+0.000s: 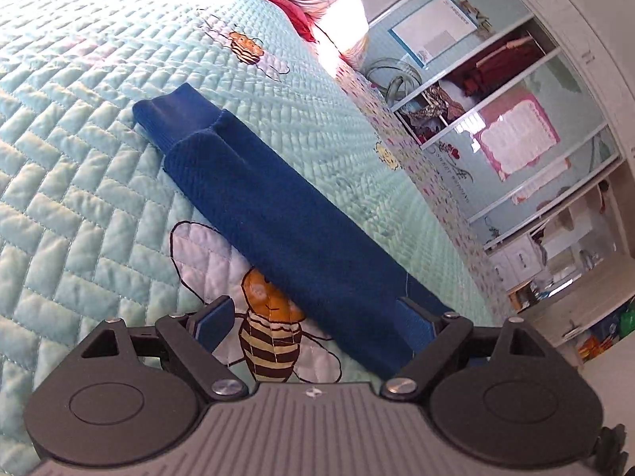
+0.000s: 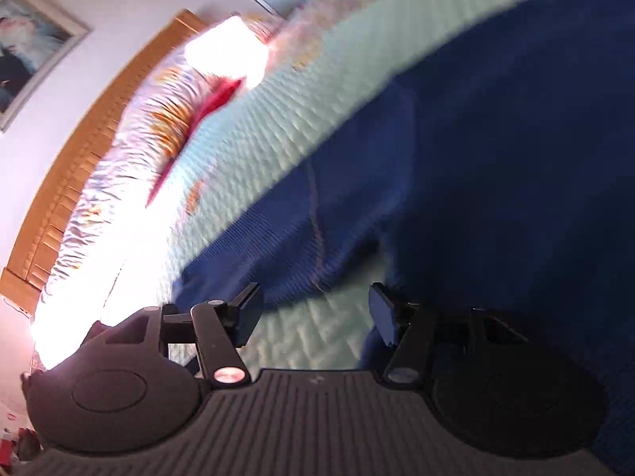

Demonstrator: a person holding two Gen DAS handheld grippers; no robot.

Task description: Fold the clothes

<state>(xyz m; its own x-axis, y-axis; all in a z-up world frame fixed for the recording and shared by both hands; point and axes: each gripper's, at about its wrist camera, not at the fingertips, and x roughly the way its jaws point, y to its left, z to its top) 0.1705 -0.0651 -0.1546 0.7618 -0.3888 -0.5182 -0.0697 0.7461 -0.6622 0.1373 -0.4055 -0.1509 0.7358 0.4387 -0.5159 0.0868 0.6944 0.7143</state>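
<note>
A quilted aqua bedspread (image 1: 79,158) carries the blue sweater (image 1: 285,238), its sleeve running toward eleven o'clock. Left gripper (image 1: 317,317) and right gripper (image 2: 315,313) both gape, holding nothing. Soft, limp knit; pinch the ribbed cuff (image 1: 166,115).

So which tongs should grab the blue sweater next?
Probably the left tongs: they are open, and the long blue sleeve already runs between them, flat on the green quilt. The right tongs are open too, but mostly quilt lies between them and that view is blurred.
</note>
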